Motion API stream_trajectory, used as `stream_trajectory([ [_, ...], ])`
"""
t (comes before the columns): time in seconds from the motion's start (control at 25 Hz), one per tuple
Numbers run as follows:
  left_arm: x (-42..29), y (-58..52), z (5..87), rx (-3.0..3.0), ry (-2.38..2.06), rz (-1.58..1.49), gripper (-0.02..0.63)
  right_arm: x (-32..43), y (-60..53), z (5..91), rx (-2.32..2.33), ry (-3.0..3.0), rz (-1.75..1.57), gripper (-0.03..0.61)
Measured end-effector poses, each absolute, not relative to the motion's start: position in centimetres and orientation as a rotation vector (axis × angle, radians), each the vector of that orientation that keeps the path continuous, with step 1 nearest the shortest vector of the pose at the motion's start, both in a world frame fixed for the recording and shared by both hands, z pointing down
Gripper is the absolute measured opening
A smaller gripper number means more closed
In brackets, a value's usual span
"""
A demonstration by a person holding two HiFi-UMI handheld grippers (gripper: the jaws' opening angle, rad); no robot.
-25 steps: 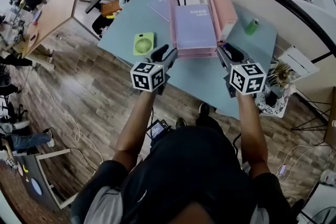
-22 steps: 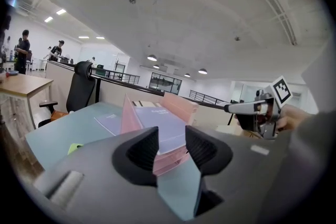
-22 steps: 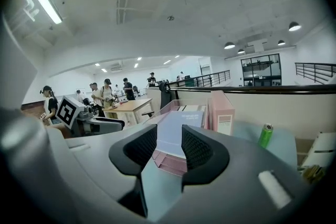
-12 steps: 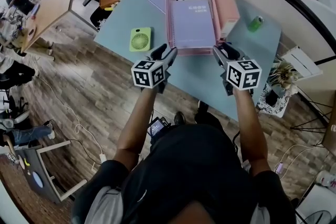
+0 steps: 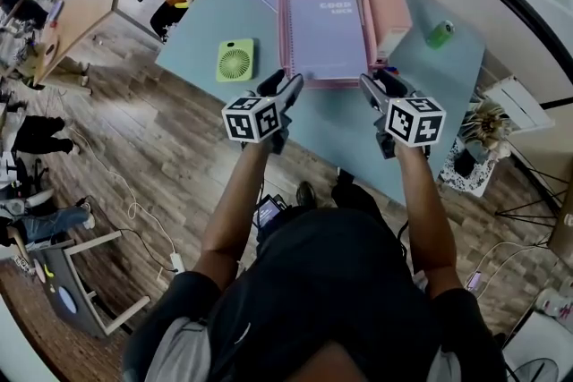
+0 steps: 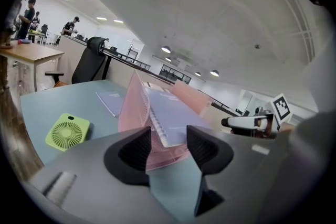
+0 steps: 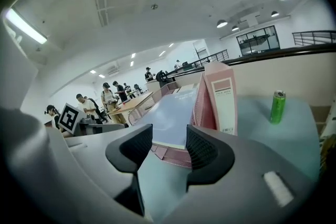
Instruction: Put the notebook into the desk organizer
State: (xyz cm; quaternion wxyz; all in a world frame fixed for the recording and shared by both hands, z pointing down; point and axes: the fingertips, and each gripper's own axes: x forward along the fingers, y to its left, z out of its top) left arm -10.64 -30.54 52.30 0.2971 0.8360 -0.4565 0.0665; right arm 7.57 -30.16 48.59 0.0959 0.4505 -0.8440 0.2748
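Lavender notebook (image 5: 327, 36) is lying in the desk organizer (image 5: 285, 13), so the left gripper (image 5: 283, 86) and the right gripper (image 5: 380, 85) have just been opening their jaws, gripping nothing.

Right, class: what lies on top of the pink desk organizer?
A lilac spiral notebook lies flat on the pink mesh organizer, covering most of it; only the rim and far end show. Anything beneath the notebook is hidden.
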Motion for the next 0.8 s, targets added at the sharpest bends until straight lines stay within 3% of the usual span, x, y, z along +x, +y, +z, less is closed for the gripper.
stream_trajectory([
  [0.2,-10.7,-31.1,53.3,2.158,-1.216,0.145,0.272,7.4,-30.7,50.2,1.321,-2.501,0.943,0.197],
  [0.8,-10.1,-31.9,54.9,2.078,-1.155,0.062,0.272,6.4,-32.3,53.2,1.224,-2.545,1.359,0.221],
])
